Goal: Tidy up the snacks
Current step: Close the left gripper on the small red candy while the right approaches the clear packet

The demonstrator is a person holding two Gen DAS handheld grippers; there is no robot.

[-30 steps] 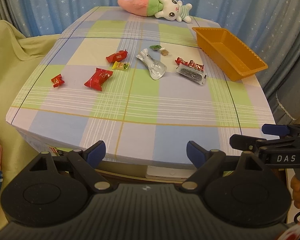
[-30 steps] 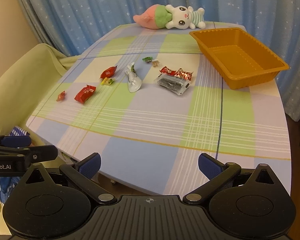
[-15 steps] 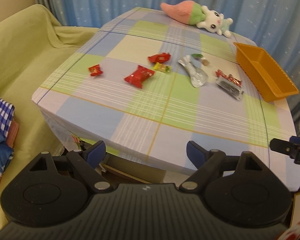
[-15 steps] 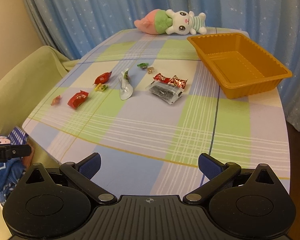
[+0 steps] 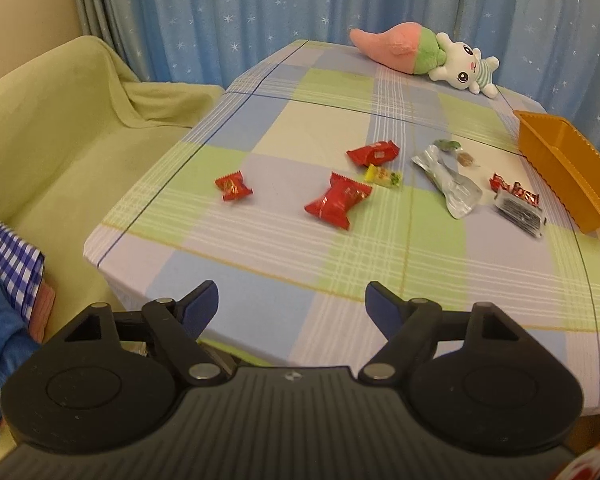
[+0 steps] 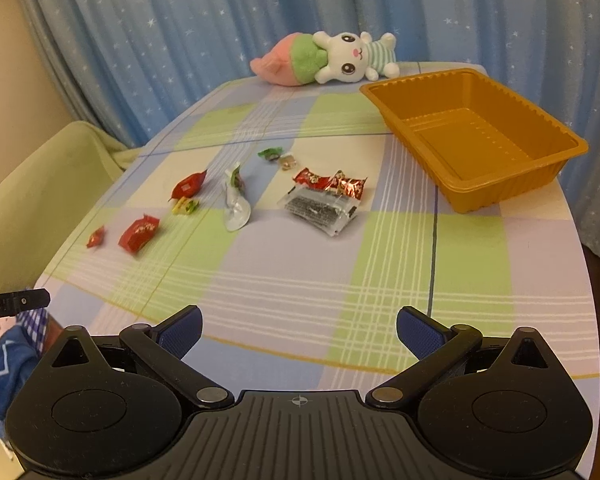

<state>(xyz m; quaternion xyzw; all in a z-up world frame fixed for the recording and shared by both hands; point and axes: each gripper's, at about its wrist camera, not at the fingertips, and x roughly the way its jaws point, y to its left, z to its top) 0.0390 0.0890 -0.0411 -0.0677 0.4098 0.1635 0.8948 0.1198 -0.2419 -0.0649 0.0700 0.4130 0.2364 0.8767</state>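
While the empty left claw (image 5: 292,304) narrows, the right claw (image 6: 298,330) gapes empty; wrapper writing unreadable.

Both wrist views angled down from table's near edge, sharing scattered snacks (image 5: 337,201), orange tray (image 6: 476,136)

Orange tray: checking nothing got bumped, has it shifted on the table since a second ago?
No. The orange tray keeps its place beside the plush rabbit and the same tablecloth stripes; only the camera moved.

Left of the fingers, blue cloth (image 6: 4,364) runs off-frame; the tray (image 5: 560,168) is cut off right, perhaps half.
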